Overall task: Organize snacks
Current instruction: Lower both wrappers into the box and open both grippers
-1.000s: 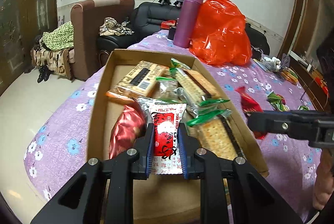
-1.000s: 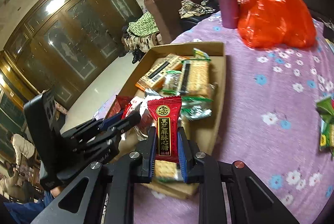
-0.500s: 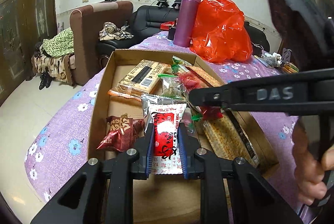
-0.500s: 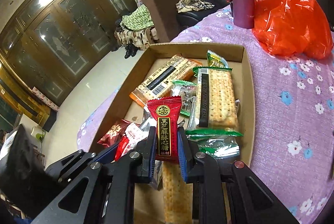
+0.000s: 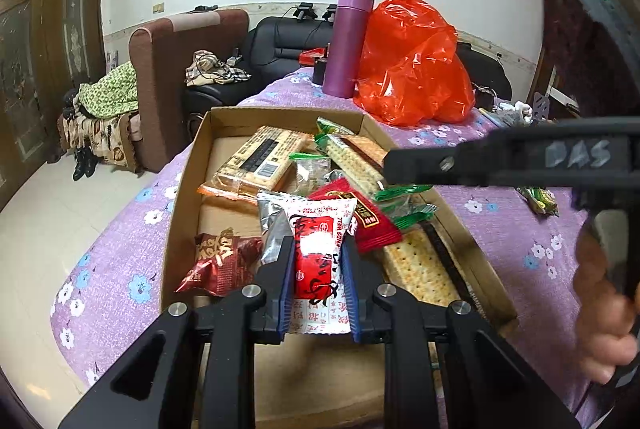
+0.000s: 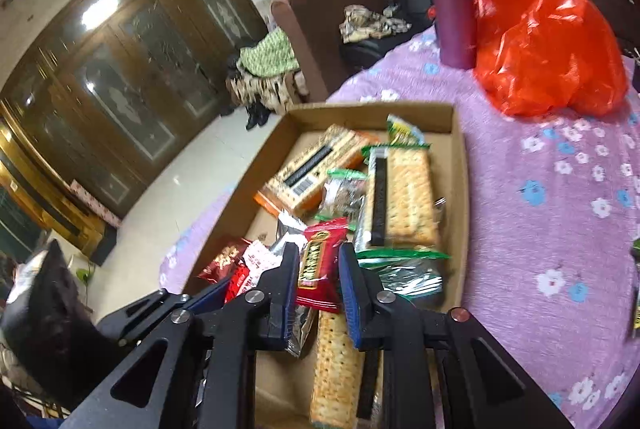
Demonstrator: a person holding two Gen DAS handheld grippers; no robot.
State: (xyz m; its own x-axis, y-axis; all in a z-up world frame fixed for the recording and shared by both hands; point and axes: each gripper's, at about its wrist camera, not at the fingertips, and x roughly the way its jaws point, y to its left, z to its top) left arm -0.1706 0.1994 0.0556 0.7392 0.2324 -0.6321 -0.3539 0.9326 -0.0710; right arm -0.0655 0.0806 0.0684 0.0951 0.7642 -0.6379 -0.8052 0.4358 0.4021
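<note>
A cardboard box (image 5: 182,213) on the purple flowered bed holds several snacks. My left gripper (image 5: 316,249) is shut on a white and red snack packet (image 5: 320,253) low over the box's near end. My right gripper (image 6: 319,257) has opened around a red snack packet (image 6: 320,265), which lies tilted in the box; the same packet shows in the left wrist view (image 5: 368,217). Cracker packs (image 6: 400,197), an orange biscuit pack (image 5: 260,161) and a dark red pouch (image 5: 220,261) lie in the box. The right gripper's arm (image 5: 512,157) crosses the left wrist view.
A purple bottle (image 5: 348,41) and an orange plastic bag (image 5: 412,65) stand beyond the box. A green snack (image 5: 538,197) lies on the bed right of the box. Sofas and wooden cabinets stand past the bed's left edge.
The right gripper came over the box, lowered the red packet and opened its jaws; the packet now rests tilted in the box. The left gripper kept its hold on the white and red packet.
</note>
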